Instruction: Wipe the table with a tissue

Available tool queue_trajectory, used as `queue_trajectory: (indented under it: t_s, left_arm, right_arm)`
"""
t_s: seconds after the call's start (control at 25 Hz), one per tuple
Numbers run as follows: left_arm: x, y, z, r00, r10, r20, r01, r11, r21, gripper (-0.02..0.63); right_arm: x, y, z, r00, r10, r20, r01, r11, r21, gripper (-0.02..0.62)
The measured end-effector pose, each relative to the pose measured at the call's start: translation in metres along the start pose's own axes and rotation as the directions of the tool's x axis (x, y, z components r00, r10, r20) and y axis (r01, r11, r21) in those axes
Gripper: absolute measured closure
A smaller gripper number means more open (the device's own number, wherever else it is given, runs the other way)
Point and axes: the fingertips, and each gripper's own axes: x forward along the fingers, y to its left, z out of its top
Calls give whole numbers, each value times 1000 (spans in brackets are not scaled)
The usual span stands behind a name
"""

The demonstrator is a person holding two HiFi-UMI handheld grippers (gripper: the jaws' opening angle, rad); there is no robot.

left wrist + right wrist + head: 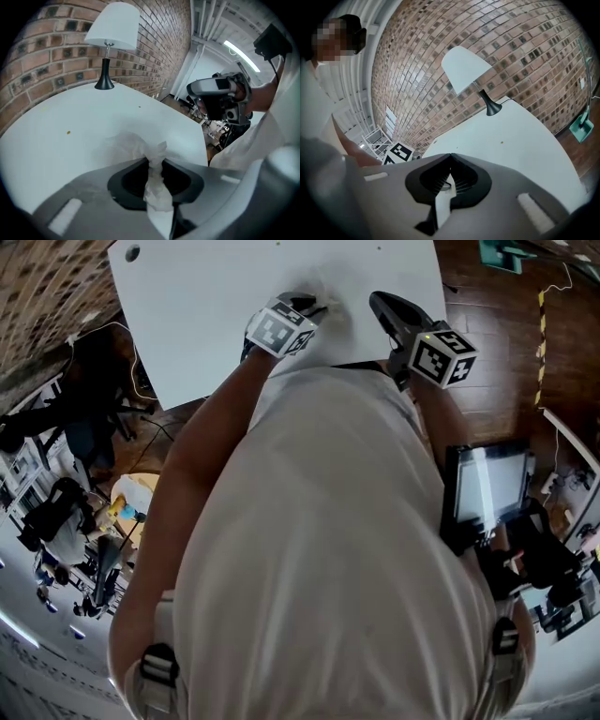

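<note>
Left hand-held gripper (155,162) tight on crumpled tissue (133,144), smooth table (56,117); right hand-held gripper (450,155) closed

No txt, nos. or brand I can read anywhere. Only signs: b/w square marker patterns on my left cube (279,329) and right cube (442,355), codes w/o letters. Screen (489,486) at my right is lit but too blurred to read.

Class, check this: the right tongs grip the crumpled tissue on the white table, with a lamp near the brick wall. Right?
Wrong tongs: the left tongs grip the crumpled tissue, as the left gripper view shows. The right tongs hold nothing. The white table and lamp near the brick wall are correct.
</note>
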Motion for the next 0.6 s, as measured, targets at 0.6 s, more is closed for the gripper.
queue_trajectory:
  t_s: [0.6]
  left_arm:
    - [3,31,-18,963,228,-144,-230,973,2,518]
  right_arm:
    - [-3,-20,11,998,62,-21,-62,998,2,588]
